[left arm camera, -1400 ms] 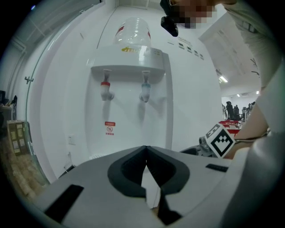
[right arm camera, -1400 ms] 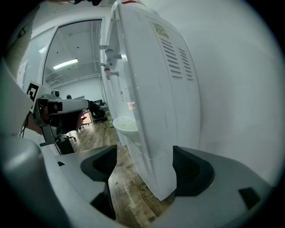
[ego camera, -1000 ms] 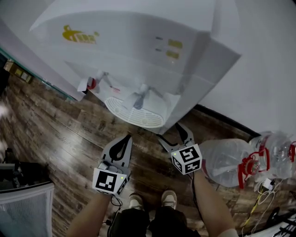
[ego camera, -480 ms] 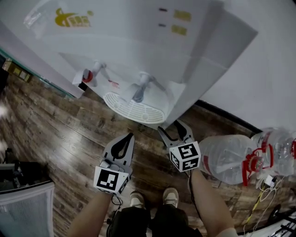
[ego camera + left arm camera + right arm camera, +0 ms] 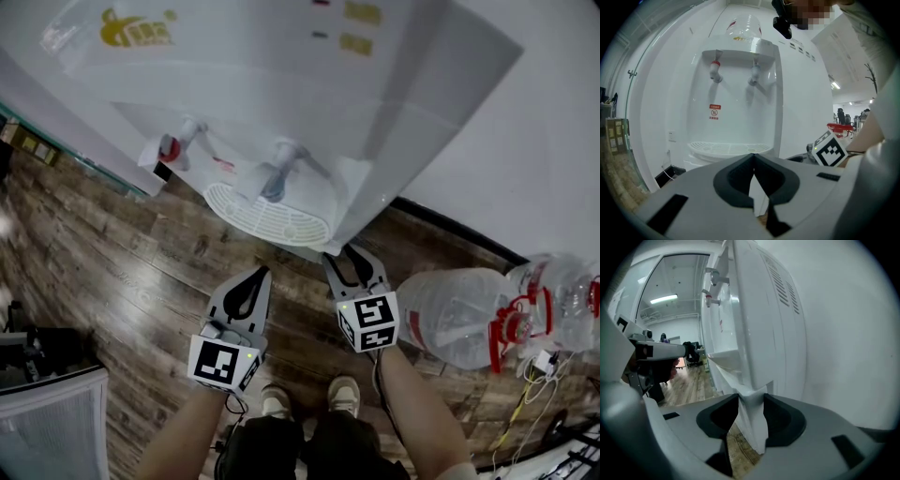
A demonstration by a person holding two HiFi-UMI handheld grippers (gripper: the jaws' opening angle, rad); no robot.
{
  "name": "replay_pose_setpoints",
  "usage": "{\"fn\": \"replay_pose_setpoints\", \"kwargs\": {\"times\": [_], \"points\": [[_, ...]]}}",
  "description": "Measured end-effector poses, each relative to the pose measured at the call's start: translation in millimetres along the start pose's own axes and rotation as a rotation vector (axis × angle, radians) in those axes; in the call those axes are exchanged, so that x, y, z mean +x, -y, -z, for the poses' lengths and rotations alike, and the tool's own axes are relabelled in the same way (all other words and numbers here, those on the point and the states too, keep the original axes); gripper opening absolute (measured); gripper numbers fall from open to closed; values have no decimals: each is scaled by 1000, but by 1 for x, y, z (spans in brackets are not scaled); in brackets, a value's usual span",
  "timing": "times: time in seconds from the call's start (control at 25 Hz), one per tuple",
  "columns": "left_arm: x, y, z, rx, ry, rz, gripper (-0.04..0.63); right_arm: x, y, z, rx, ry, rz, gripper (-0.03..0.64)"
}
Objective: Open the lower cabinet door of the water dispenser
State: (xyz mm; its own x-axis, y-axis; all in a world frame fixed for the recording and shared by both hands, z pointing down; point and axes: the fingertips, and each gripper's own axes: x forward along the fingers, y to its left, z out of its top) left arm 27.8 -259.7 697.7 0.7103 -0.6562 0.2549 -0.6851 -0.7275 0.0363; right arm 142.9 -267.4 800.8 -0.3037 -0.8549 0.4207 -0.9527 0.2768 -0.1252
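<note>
White water dispenser [image 5: 272,84] on a wood floor [image 5: 112,253], right hand-held gripper [image 5: 345,258] under its drip tray [image 5: 267,217], jaws closing on the lower cabinet door [image 5: 752,416] edge between them, left hand-held gripper [image 5: 258,281] just in front of the dispenser, clenched on nothing.

Office: water dispenser [image 5: 281,84], spare water jugs [image 5: 459,319], ceiling strip light [image 5: 664,299], desk chairs [image 5: 692,351].

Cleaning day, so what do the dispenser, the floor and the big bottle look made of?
Dispenser: probably white plastic, smooth, with glossy highlights.
Floor: dark planks with grain and seams; wood or laminate, can't tell.
Bottle: likely clear plastic; the floor shows through it.
</note>
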Motion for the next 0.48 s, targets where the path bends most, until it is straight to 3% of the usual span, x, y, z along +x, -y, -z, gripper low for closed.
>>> {"fn": "replay_pose_setpoints", "kwargs": {"times": [0.2,0.36,0.48], "points": [[-4,1,0,-1,-5,9,5,-7,-10,7,-21,-2,-7,182],[-12,-1,6,-4,-10,12,5,-4,0,12,16,-26,17,316],[-16,-5,11,-9,-25,4,5,-1,0,13,1,-32,-13,295]]}}
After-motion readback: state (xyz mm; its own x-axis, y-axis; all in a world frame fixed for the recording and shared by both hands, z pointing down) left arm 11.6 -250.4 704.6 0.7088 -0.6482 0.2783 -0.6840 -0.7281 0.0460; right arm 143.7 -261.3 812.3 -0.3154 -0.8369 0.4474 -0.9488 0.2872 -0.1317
